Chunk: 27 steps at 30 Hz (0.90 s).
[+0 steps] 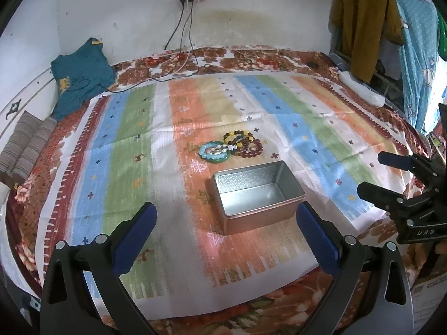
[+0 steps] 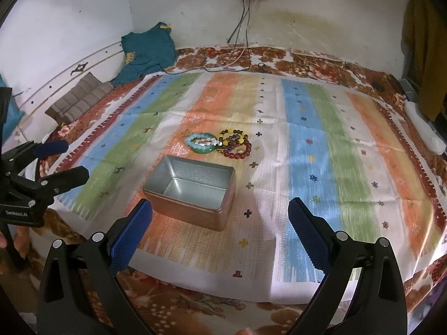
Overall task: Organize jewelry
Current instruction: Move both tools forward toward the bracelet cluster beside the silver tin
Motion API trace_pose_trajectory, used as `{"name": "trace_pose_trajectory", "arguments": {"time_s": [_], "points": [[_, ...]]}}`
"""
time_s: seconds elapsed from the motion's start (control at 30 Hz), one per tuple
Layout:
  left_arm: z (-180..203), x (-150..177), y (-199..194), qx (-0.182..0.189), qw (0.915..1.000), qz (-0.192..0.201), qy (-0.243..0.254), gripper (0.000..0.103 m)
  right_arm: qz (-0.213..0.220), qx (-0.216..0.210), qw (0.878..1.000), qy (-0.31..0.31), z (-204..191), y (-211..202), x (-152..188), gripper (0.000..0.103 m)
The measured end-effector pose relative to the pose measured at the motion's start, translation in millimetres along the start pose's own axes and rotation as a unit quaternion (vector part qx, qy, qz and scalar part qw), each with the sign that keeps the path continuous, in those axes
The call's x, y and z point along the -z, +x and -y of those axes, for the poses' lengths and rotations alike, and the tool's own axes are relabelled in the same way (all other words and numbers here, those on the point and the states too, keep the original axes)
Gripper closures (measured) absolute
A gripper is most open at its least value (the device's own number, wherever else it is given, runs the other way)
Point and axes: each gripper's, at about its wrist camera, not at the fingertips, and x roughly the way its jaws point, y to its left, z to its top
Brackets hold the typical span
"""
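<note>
From the left wrist camera, the left gripper (image 1: 226,217) stands wide with nothing between its blue pads, hovering over the near part of a striped cloth (image 1: 134,128) spread on a bed with a floral blanket (image 1: 279,58). An open rectangular metal tin (image 1: 257,195) sits on the cloth a little nearer than its middle, empty inside. Just beyond the tin's far edge lies a small heap of beaded bracelets (image 1: 232,146): pale blue and green ones on the left touching amber and dark red ones on the right. The right gripper (image 1: 377,176) shows at the right edge, also spread wide and empty. A teal garment (image 1: 81,75) lies at the bed's far left corner.

From the right wrist camera, the right gripper (image 2: 220,217) is spread wide and holds nothing. The metal tin (image 2: 192,192) sits just beyond its left pad, the beaded bracelets (image 2: 220,143) near the tin's far edge. The left gripper (image 2: 67,162) at the left edge is wide and empty.
</note>
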Motion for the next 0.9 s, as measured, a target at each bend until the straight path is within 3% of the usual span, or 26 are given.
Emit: {"name": "trace_pose_trajectory", "arguments": {"time_s": [0.9], "points": [[-4,-7,14,0.008,0.9994,-0.033,0.003,0.006,-0.021,0.008,1.0,0.017,7,12,-8,0.004]]}}
